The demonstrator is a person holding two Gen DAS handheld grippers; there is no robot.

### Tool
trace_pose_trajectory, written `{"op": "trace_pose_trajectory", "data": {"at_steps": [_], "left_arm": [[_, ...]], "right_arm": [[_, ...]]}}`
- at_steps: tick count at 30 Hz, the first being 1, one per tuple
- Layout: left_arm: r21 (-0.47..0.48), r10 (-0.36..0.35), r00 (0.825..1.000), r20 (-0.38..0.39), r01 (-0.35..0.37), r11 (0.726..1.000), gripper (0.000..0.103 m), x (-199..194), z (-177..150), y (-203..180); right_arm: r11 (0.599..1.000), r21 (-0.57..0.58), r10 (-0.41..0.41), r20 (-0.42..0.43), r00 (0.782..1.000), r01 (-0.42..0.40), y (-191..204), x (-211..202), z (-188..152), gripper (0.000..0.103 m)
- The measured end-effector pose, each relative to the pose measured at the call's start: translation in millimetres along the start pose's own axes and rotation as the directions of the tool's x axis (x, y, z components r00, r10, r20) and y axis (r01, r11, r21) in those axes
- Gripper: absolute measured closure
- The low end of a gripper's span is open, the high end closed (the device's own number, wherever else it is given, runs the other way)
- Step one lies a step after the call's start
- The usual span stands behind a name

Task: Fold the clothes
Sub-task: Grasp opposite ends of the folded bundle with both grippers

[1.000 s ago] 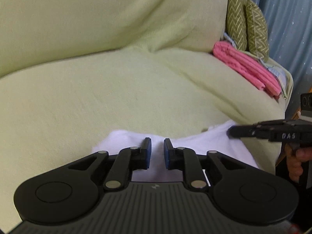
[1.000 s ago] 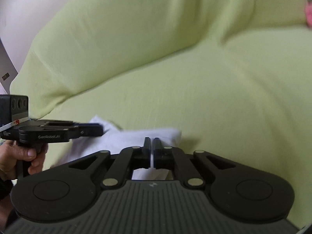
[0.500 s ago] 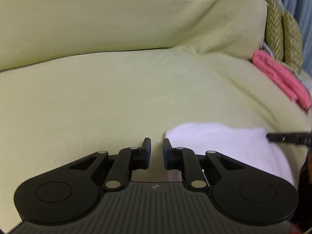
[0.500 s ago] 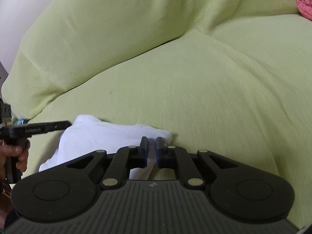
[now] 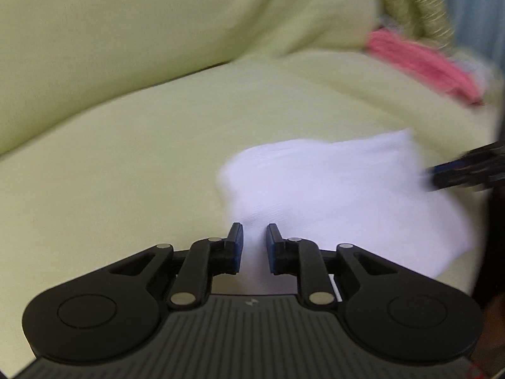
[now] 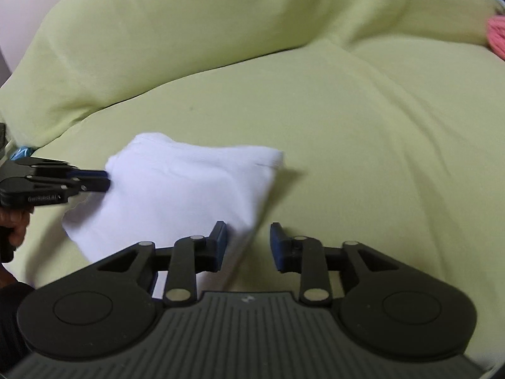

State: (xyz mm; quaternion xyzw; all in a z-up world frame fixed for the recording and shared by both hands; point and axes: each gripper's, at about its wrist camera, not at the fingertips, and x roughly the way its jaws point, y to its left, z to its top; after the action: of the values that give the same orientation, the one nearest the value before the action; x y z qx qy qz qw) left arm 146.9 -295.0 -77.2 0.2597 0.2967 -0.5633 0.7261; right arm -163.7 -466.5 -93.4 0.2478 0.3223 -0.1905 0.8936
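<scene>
The left gripper (image 5: 251, 240) stands at the near edge of the folded white cloth (image 5: 341, 195), jaws slightly parted with cloth between the pads; whether they pinch it I cannot tell. The right gripper (image 6: 247, 243) has just been opening and now stands released, jaws wide of the cloth's near right corner, which lies between them untouched. The cloth rests folded on the green sofa seat (image 6: 363, 132). The risk, as I judge it: if the left jaws do pinch the cloth when that hand draws away, the soft layers will drag and the fold will spring open. Beyond the cloth rises the sofa back (image 5: 157, 25); farther right of the cloth lie a folded pink garment (image 5: 423, 63) and patterned cushions (image 5: 416, 3).
</scene>
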Motion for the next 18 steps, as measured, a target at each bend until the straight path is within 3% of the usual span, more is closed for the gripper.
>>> {"op": "trace_pose_trajectory", "data": {"at_steps": [1, 3, 4, 7, 9, 13, 16, 18], "left_arm": [[0.043, 0.019, 1.000, 0.009, -0.019, 0.999, 0.081, -9, -1, -3], [0.141, 0.042, 0.999, 0.027, -0.045, 0.989, 0.068, -29, -7, -13], [0.204, 0.037, 0.998, 0.048, -0.046, 0.978, 0.053, -39, -12, -22], [0.405, -0.061, 0.993, 0.103, 0.014, 0.914, 0.038, -66, -33, -57], [0.541, -0.068, 0.993, 0.094, 0.006, 0.841, 0.034, -69, -48, -84], [0.728, 0.005, 0.996, 0.089, -0.068, 0.682, 0.034, -49, -74, -124], [0.743, 0.026, 0.988, 0.154, -0.133, 0.656, 0.033, -38, -71, -136], [0.749, 0.049, 0.980, 0.190, -0.177, 0.639, 0.033, -29, -65, -144]], "right_arm": [[1.000, -0.024, 0.000, 0.003, 1.000, 0.000, 4, -7, -3, 0.076], [0.993, -0.114, 0.007, 0.004, 1.000, -0.006, 21, -21, -13, 0.074], [0.985, -0.174, 0.010, 0.003, 1.000, -0.009, 31, -26, -19, 0.073], [0.916, -0.401, -0.010, 0.005, 1.000, 0.011, 72, -32, -41, 0.069], [0.838, -0.545, -0.032, 0.013, 0.999, 0.033, 97, -29, -57, 0.066], [0.625, -0.771, -0.107, 0.068, 0.992, 0.121, 135, -7, -84, 0.066], [0.473, -0.860, -0.151, 0.133, 0.980, 0.190, 150, 9, -97, 0.066], [0.430, -0.879, -0.156, 0.153, 0.976, 0.207, 155, 15, -98, 0.066]]}}
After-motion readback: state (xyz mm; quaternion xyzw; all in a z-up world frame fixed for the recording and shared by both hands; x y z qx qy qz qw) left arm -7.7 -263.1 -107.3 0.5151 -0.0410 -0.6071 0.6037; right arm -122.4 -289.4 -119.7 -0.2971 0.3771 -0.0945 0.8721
